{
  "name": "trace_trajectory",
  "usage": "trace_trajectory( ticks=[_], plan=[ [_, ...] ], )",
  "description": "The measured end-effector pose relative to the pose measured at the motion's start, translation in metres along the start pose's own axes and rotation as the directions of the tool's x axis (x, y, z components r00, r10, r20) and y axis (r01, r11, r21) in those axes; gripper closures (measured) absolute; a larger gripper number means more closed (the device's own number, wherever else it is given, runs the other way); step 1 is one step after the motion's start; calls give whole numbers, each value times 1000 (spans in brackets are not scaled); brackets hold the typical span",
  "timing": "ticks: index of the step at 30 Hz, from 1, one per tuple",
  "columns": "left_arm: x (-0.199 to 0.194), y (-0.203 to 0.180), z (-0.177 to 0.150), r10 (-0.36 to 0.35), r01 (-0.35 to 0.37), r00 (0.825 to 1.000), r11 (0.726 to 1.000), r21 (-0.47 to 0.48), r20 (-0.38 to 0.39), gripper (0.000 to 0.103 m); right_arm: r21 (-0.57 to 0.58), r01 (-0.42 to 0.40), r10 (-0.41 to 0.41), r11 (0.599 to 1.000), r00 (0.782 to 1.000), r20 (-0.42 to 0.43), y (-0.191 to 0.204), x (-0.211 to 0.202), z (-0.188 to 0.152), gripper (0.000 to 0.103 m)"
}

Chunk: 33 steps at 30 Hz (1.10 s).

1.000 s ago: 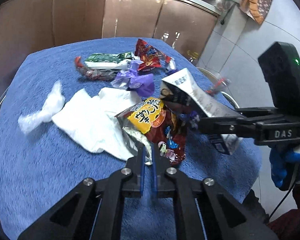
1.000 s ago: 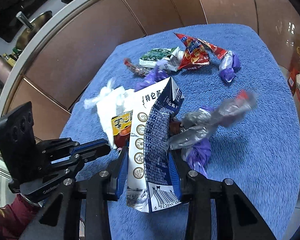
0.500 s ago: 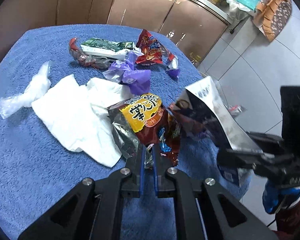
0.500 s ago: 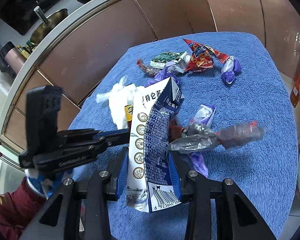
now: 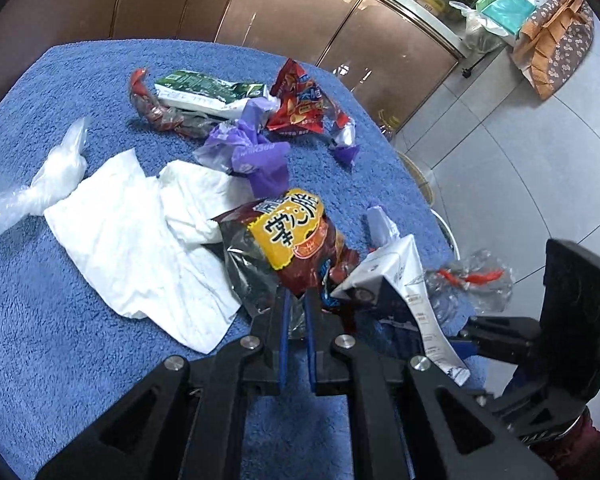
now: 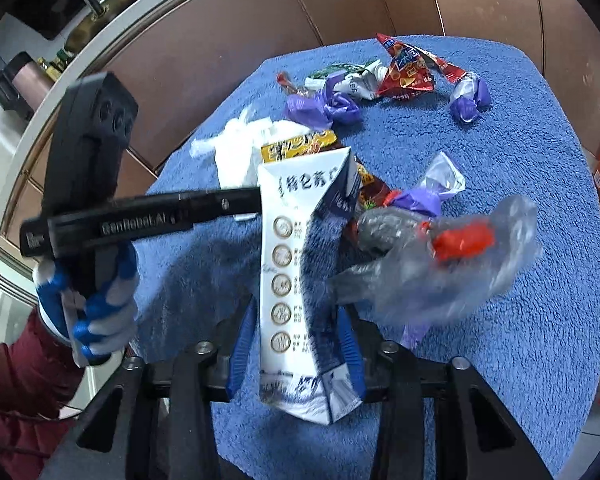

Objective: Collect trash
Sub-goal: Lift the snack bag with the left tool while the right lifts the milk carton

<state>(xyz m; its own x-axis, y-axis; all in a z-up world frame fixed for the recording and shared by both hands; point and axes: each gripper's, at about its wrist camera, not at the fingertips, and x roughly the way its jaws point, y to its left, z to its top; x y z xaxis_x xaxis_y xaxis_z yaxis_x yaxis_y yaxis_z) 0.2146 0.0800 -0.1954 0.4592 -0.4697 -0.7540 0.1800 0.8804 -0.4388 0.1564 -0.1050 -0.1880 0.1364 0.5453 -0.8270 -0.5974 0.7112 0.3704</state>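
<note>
My left gripper [image 5: 296,300] is shut on the lower edge of a brown and yellow snack bag [image 5: 288,232], which rests half on the white tissue. A white and blue milk carton [image 6: 300,280] stands upright between the pads of my right gripper [image 6: 300,332]. Those jaws are opening, with the pads still against the carton's sides. A crumpled clear wrapper with a red piece [image 6: 440,256] hangs blurred at the carton's right; I cannot tell whether it is pinched too. In the right wrist view the left gripper [image 6: 244,202] reaches in behind the carton. The left wrist view shows the carton [image 5: 408,276] beside the snack bag.
On the blue towelled table [image 5: 60,340] lie a white tissue [image 5: 140,240], a clear bag [image 5: 48,184], a purple wrapper [image 5: 252,156], a red snack bag [image 5: 300,108] and a green-white pack [image 5: 208,92]. Brown cabinets stand behind. A gloved hand [image 6: 96,312] holds the left gripper.
The right gripper has brought the carton down close beside the snack bag, and its jaws stand slightly wider. The clear wrapper has swung to the right. The left gripper has rolled a little.
</note>
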Motion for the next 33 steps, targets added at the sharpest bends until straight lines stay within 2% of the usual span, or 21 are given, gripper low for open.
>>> trace_trajectory(
  ticks=[6, 16, 25, 29, 33],
  plan=[
    [5, 4, 7, -39, 38, 999, 998, -53, -11, 95, -3, 57, -57, 998, 998, -33, -2, 1, -10, 62],
    [8, -7, 19, -41, 40, 999, 999, -17, -13, 95, 22, 65, -65, 998, 998, -25, -11, -16, -23, 62],
    [40, -24, 27, -72, 75, 994, 997, 32, -79, 95, 5, 31, -31, 999, 998, -47, -12, -19, -30, 65],
    [40, -27, 28, -84, 85, 995, 996, 34, -50, 98, 4, 14, -14, 1000, 999, -38, -13, -24, -33, 66],
    [30, -20, 28, -75, 75, 997, 997, 11, -12, 103, 8, -73, 73, 997, 997, -27, -6, -31, -39, 66]
  ],
)
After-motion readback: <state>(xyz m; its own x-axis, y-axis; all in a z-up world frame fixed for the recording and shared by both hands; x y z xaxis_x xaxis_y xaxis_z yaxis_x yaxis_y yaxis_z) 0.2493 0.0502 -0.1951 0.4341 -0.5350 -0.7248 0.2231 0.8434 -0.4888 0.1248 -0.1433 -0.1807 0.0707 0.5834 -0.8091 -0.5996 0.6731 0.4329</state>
